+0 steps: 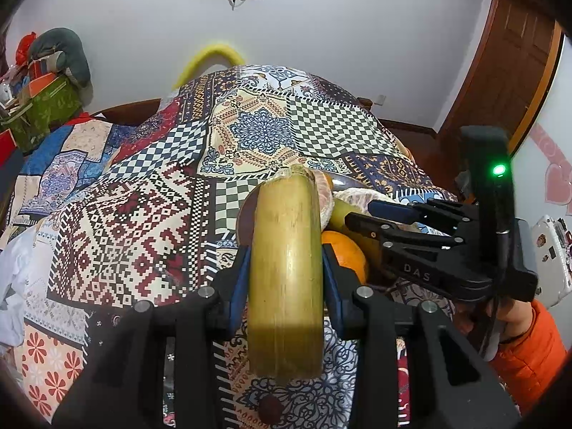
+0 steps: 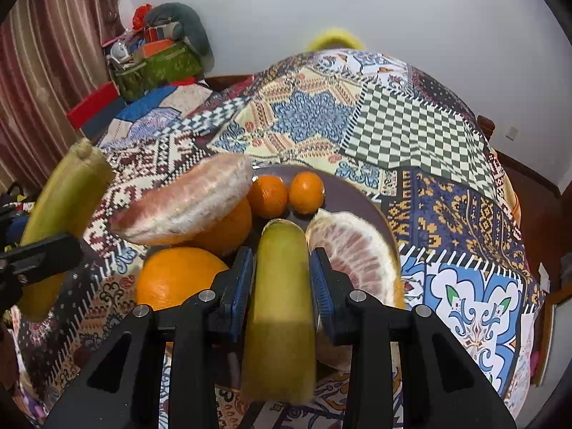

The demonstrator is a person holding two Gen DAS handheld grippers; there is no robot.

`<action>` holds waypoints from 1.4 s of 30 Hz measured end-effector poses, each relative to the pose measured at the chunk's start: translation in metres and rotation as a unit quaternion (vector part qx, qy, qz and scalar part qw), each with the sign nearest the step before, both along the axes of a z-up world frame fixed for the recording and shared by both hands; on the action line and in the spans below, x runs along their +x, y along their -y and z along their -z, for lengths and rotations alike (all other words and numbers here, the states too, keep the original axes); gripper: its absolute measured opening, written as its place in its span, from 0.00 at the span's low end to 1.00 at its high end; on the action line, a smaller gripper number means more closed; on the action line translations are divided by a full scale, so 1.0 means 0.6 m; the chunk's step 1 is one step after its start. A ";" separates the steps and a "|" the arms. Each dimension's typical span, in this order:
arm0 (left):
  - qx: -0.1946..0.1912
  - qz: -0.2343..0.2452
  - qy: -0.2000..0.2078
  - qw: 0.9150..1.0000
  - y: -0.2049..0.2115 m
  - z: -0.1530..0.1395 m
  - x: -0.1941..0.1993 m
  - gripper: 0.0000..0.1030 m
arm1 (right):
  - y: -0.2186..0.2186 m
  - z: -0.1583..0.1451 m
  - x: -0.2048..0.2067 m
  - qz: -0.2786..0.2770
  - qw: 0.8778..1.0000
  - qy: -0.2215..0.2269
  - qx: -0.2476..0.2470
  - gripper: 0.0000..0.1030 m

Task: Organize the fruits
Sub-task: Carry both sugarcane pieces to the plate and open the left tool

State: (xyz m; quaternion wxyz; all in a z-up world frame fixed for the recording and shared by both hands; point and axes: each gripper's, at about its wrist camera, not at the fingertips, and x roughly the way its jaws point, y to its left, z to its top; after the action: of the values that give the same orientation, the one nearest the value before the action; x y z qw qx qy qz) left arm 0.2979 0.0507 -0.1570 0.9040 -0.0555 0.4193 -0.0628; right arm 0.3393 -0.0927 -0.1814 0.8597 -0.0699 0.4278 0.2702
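My left gripper [image 1: 286, 271] is shut on a thick yellow-green cane piece [image 1: 286, 286] that runs forward between its blue pads. My right gripper [image 2: 282, 275] is shut on a second cane piece [image 2: 282, 286], just over the near edge of a dark plate [image 2: 352, 193]. On the plate lie two big oranges [image 2: 175, 275], two small mandarins [image 2: 266, 195], a film-wrapped pomelo segment [image 2: 186, 203] and a peeled pomelo wedge [image 2: 357, 246]. The left gripper [image 2: 46, 250] and its cane [image 2: 64, 196] hang left of the plate. In the left wrist view the right gripper [image 1: 361, 214] reaches over the plate [image 1: 245, 221].
A patchwork cloth [image 1: 150, 214] covers the whole surface, which rises into a mound behind the plate. Boxes and bags [image 2: 157, 60] are piled at the back left. A person's orange sleeve [image 1: 532, 350] and a white device [image 1: 550, 250] are at the right, near a wooden door [image 1: 507, 71].
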 end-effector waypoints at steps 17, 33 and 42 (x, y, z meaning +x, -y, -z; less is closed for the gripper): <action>0.015 0.016 0.021 1.000 0.107 -0.040 0.033 0.36 | 0.098 -0.078 -0.061 0.015 0.998 0.041 0.046 0.30; 0.037 0.002 0.002 0.999 0.082 -0.010 0.017 0.36 | 0.113 -0.018 -0.084 -0.002 0.999 0.006 0.044 0.39; 0.037 -0.015 -0.012 0.999 0.046 0.013 -0.018 0.36 | 0.125 0.011 -0.102 0.015 0.998 -0.028 0.060 0.38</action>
State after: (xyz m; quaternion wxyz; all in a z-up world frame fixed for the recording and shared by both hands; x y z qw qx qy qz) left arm 0.2872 0.0232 -0.1648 0.9010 -0.0297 0.4316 -0.0329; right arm 0.2778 -0.1677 -0.1878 0.8539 -0.0040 0.4357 0.2845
